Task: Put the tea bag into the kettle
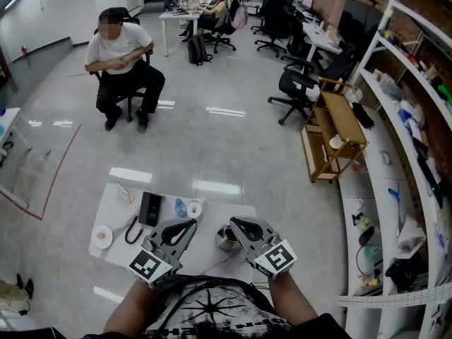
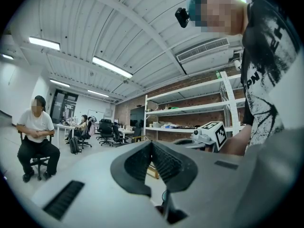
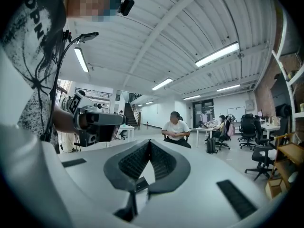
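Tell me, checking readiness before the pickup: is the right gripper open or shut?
Shut: the right gripper has its jaws meeting at the tips, nothing between them.

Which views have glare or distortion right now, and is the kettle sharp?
Head view: edges bowed, ceiling-light glare on the floor, kettle small and partly hidden by the right gripper. Left and right gripper views: strong fisheye, black corners, own jaws soft.

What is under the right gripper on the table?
A metal kettle shows there, at the white table's right end; the right gripper covers part of it, and its inside is unseen.
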`<state>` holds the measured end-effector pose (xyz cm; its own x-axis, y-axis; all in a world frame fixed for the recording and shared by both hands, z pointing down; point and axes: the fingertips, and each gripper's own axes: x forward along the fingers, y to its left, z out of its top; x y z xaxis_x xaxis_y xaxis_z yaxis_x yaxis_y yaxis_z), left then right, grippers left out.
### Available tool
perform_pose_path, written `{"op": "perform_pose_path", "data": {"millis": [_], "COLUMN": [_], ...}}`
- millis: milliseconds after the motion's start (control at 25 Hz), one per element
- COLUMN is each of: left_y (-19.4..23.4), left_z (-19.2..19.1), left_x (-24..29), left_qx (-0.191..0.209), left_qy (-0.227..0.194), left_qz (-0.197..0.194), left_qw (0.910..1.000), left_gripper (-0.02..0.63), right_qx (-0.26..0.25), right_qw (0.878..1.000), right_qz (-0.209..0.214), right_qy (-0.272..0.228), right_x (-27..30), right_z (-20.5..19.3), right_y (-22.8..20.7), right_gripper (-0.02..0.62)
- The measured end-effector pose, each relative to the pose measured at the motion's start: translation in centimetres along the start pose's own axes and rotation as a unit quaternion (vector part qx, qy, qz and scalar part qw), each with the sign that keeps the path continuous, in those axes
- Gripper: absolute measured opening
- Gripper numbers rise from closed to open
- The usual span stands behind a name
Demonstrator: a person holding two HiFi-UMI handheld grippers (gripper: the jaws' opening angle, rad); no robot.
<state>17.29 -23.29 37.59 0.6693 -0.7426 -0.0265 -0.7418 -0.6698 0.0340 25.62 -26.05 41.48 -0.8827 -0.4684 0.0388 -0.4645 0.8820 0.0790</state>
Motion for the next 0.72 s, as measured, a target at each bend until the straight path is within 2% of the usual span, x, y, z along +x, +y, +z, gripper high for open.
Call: {"op": "perform_pose_path", "data": {"millis": [240,400,600,720], "left_y": [-0.4,-0.8,-1.0,-0.9], "left_z": [-0.1,-0.3,-1.0,-0.8], "left_x": [0.0,0.0,0.3,0.4], "left_qx": [0.000,-0.002,-0.009,-0.001], "left_qy": [0.001,0.004,0.010,0.012], "left_qz": [-0.005,-0.006,-0.010,-0.009], "left_qw": [1.0000,1.0000,0.9999,0.9999], "left_gripper": [0.006,0.006,0.006,0.006], "right_qx": [-0.028,-0.028,0.010,0.015], "right_qw": [1.000,1.000,1.000,1.000], "right_qz": [0.009,0.011,0.006,0.002], "right_qy": [0.001,0.000,-0.014,-0.013], "right_x": [0.0,-0.2,-0.7,-0.7], "right_z": [0.5,0.7,0.8,0.7], "right_y": [0.7,1.0,0.4,0.0], "right_gripper": [0.009,0.009,0.009,0.009]}}
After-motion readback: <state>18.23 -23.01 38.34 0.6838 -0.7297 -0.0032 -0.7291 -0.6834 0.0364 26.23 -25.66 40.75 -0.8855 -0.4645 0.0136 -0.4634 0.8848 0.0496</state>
